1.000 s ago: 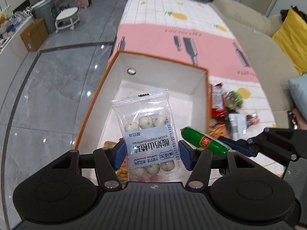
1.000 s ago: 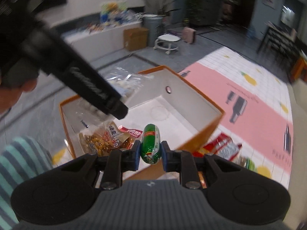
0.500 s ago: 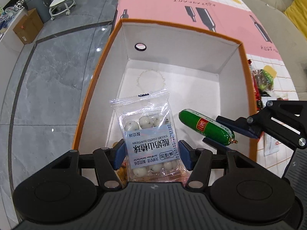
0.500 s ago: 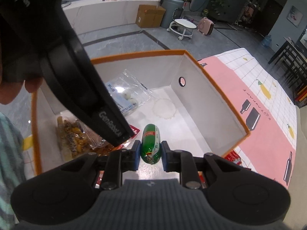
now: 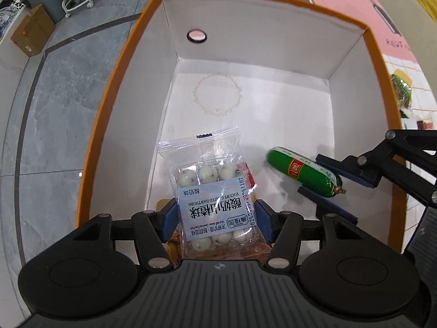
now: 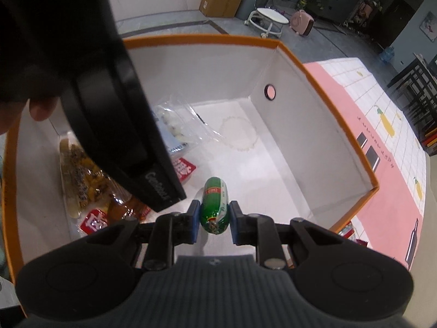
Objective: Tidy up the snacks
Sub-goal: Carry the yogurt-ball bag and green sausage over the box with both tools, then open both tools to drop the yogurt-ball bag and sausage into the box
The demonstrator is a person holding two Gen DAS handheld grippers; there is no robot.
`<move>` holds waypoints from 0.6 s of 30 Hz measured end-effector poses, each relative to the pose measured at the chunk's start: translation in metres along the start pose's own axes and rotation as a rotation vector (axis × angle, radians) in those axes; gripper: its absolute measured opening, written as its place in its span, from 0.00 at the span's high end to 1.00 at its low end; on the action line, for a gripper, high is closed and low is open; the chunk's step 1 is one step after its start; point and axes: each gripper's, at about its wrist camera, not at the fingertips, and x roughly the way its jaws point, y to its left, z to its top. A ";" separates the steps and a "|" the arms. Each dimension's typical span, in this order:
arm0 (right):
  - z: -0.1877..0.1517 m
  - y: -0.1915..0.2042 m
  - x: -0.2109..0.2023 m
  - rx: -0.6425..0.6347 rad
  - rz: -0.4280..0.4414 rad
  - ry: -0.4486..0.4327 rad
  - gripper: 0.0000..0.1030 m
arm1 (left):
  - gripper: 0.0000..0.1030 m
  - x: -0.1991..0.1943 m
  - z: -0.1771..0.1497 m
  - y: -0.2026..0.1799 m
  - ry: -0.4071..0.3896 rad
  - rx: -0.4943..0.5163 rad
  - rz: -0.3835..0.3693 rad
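Observation:
An orange-rimmed white box fills both views from above. A clear pack of yogurt hawthorn balls stands between the blue pads of my left gripper, low inside the box over other packets. The pads still touch its sides while the jaws are opening. My right gripper reaches in from the right, shut on a green sausage with a red label. In the right wrist view the sausage sits clamped in that gripper just above the box floor. The left tool's black body hides part of the pack.
A bag of mixed nuts and red packets lie at the box's near end. The far half of the floor is bare. More snacks lie outside on the pink mat.
Both grippers have sunk from above the rim down into the box with their snacks. The sausage has moved in over the box floor, to the right of the pack.

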 end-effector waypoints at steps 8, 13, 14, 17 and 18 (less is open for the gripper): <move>0.006 -0.004 0.003 -0.008 0.019 0.013 0.80 | 0.26 0.006 -0.003 0.001 0.023 -0.009 0.024; 0.010 -0.008 0.002 -0.002 0.017 0.007 0.65 | 0.24 -0.007 -0.004 0.004 -0.010 -0.028 0.027; 0.010 -0.010 0.001 0.002 0.016 0.006 0.61 | 0.23 -0.012 -0.005 0.004 -0.025 -0.032 0.026; 0.011 -0.015 -0.007 0.009 0.003 -0.008 0.53 | 0.22 -0.027 -0.006 0.004 -0.077 -0.041 0.020; 0.010 -0.016 -0.010 0.010 -0.001 -0.017 0.51 | 0.22 -0.034 -0.009 0.003 -0.100 -0.041 0.025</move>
